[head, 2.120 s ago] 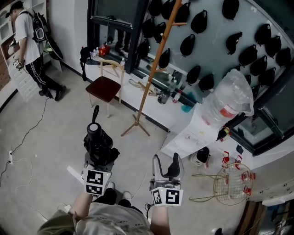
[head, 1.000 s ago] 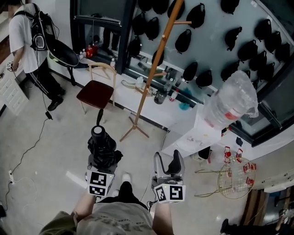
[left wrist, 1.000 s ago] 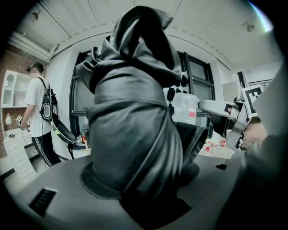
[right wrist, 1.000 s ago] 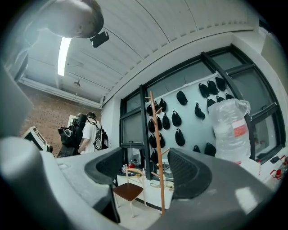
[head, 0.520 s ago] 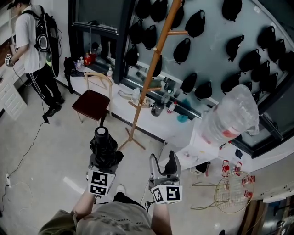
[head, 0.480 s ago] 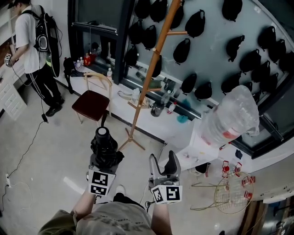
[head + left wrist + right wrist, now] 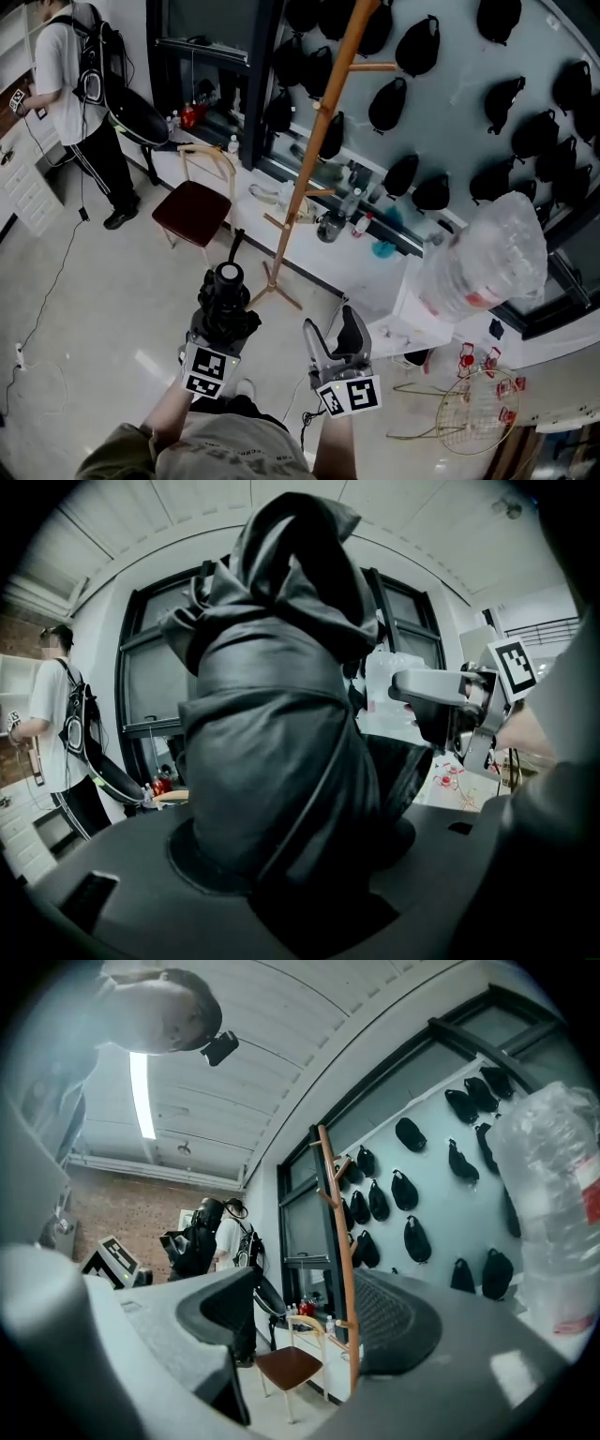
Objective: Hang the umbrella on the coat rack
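Observation:
A black folded umbrella (image 7: 225, 298) stands upright in my left gripper (image 7: 223, 321), whose jaws are shut on its bundled fabric. In the left gripper view the umbrella (image 7: 272, 714) fills the middle. The wooden coat rack (image 7: 314, 150) rises just ahead, its feet (image 7: 272, 281) close beyond the umbrella's top. My right gripper (image 7: 336, 339) is open and holds nothing, to the right of the umbrella. In the right gripper view the rack's pole (image 7: 344, 1269) shows between the spread jaws, and the umbrella (image 7: 192, 1237) appears at the left.
A wooden chair with a dark red seat (image 7: 192, 202) stands left of the rack. A person with a backpack (image 7: 75, 84) is at the far left. Black bags (image 7: 417, 47) hang on the wall. A plastic-wrapped bundle (image 7: 487, 253) and a wire basket (image 7: 473, 412) are at the right.
Both grippers have moved forward toward the coat rack, which now looks nearer. The umbrella stays gripped in the left gripper; the right stays open.

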{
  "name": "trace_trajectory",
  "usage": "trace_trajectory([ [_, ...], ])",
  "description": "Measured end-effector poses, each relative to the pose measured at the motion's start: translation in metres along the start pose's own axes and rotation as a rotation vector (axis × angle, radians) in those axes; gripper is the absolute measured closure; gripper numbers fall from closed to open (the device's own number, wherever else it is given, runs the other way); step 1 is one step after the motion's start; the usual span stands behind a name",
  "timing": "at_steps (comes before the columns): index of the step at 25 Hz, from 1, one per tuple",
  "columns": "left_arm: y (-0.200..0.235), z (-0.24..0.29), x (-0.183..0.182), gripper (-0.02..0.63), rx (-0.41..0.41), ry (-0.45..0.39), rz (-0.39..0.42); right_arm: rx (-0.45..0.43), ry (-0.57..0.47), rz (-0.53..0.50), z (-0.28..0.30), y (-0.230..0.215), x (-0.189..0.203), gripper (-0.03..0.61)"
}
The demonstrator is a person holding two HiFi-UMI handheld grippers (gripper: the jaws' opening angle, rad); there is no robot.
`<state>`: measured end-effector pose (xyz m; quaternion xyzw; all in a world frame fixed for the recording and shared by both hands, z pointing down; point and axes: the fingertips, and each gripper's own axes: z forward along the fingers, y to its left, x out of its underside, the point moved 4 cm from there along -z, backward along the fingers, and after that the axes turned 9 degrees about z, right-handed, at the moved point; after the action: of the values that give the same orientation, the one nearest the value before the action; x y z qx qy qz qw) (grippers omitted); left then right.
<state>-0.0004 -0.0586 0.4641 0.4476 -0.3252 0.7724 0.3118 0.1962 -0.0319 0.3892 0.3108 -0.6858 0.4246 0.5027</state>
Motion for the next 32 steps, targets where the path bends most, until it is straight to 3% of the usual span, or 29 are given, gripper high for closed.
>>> trace_trajectory([
  [5, 0.004, 0.017, 0.003, 0.333, 0.074, 0.003, 0.031, -0.107, 0.009, 0.063, 0.015, 0.001, 0.008, 0.253],
  [14, 0.001, 0.049, 0.015, 0.333, 0.360, -0.049, 0.157, -0.392, 0.075, 0.118, 0.058, 0.030, 0.026, 0.252],
  [18, 0.007, 0.061, 0.018, 0.333, 0.444, -0.065, 0.204, -0.483, 0.134, 0.118, 0.082, 0.051, 0.038, 0.252],
  [23, 0.019, 0.075, 0.022, 0.333, 0.521, -0.095, 0.193, -0.506, 0.172, 0.147, 0.115, 0.067, 0.057, 0.249],
  [32, 0.032, 0.086, 0.035, 0.333, 0.731, -0.180, 0.257, -0.522, 0.196, 0.216, 0.154, 0.077, 0.084, 0.250],
])
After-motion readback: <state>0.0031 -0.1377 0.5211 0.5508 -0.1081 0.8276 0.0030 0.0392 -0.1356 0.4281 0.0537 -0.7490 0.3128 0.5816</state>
